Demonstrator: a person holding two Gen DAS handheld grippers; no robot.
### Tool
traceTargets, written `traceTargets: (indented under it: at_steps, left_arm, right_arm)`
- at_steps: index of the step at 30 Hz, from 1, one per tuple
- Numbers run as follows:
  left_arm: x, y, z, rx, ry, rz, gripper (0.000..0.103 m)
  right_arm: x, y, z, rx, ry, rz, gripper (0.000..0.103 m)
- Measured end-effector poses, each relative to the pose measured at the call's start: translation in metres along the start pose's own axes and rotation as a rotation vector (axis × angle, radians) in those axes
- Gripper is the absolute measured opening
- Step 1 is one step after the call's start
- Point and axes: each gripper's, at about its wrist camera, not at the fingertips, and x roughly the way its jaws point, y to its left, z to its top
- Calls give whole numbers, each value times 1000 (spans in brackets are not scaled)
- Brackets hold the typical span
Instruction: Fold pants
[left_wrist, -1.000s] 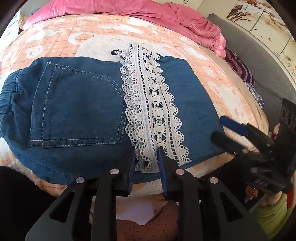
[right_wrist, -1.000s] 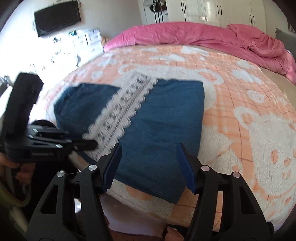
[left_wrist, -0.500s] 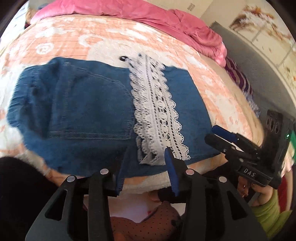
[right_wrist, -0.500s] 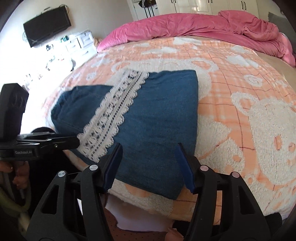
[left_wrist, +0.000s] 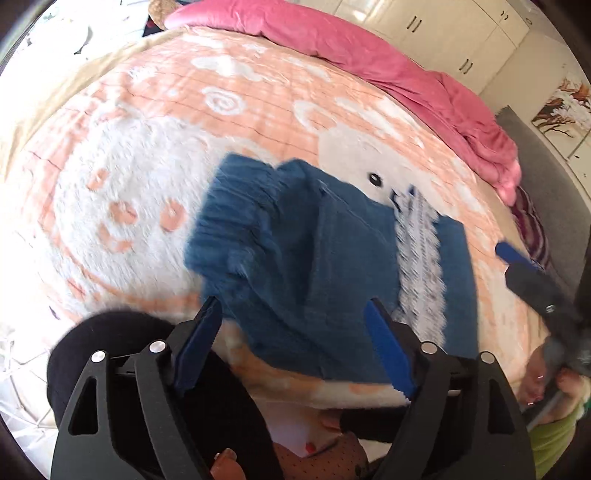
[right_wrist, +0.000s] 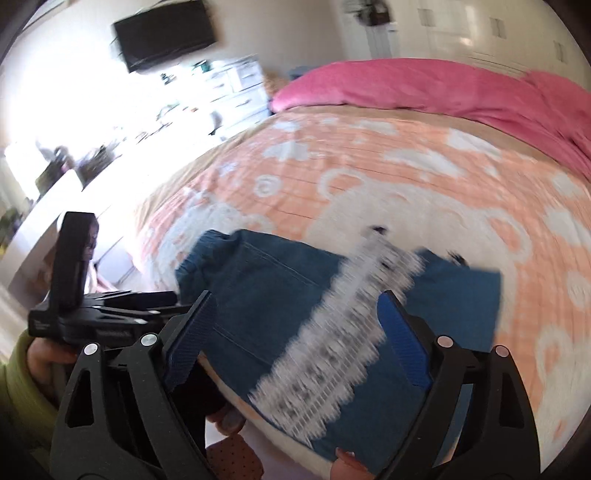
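Pants (left_wrist: 332, 266) lie folded on the peach blanket (left_wrist: 155, 155), lace strip (left_wrist: 419, 258) on top. Left gripper (left_wrist: 295, 343) and right gripper (right_wrist: 295, 336) have both just been opening, jaws spread wide, nothing pinched.

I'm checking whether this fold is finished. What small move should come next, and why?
Probably back both tongs away. The left tongs and right tongs have just been opening and grip nothing, while the denim pants lie folded on the blanket, lace strip on top.
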Motion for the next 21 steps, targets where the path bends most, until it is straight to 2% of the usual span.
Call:
traceTargets:
  at_steps: [4,6,7,10,12,17,18,19,20,21]
  left_arm:
    - [17,5,10,-9,10,21,83]
    - [23,11,13,-17,12,1,77]
    - [26,14,14,-16,18,1,71]
    - [30,20,16,-21,18,-17,69]
    - [31,21,17,-27,11,-29,65]
    - [34,21,17,-25,6,-45,63]
    - [34,20,17,-25,5,-46,63]
    - [35,21,18,-28,5,-49,63]
    - [35,22,18,-33,3,-56,64]
    - [35,24,19,-44,0,-68,66]
  right_arm:
    - [41,32,39,-137,76,54,82]
    - [65,43,53,-180,130,82,82]
    - [76,48,57,-195,155,92,82]
    - [117,60,66,-243,258,113,82]
    - [143,61,67,-238,331,131,82]
    - [186,67,67,-188,429,205,82]
    - [195,69,65,-186,443,206,72]
    - [200,70,62,-188,446,209,46]
    - [203,70,59,-183,443,214,42]
    - [201,68,58,-162,417,209,34]
